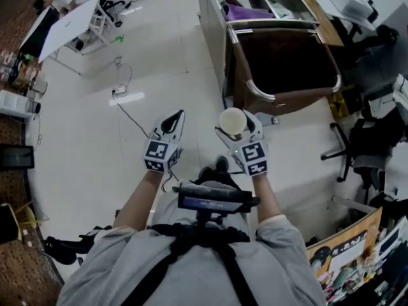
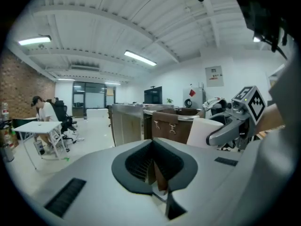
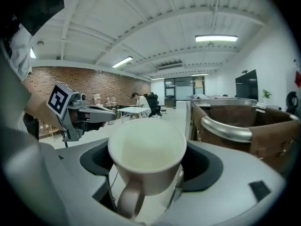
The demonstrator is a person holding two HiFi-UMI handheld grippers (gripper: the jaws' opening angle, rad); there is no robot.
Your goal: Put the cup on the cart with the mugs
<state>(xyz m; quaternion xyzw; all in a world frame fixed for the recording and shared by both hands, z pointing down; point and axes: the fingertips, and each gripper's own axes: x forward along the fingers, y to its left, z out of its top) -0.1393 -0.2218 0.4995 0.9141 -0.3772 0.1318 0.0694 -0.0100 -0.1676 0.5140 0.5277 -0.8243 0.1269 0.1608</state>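
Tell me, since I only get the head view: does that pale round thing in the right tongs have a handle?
Observer: Yes. The right gripper view shows a cream cup held in the right tongs, its loop handle facing the camera.
Visitor: Do the left tongs carry anything?
Observer: No. The left gripper view shows the left tongs closed, nothing between them.
Visitor: What is overhead?
Observer: A white beamed ceiling with lit strip lights.

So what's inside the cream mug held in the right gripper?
The cream ceramic mug looks empty: only its pale inner surface shows, in both the head and right gripper views. The right gripper's jaws hide parts of its outer sides.
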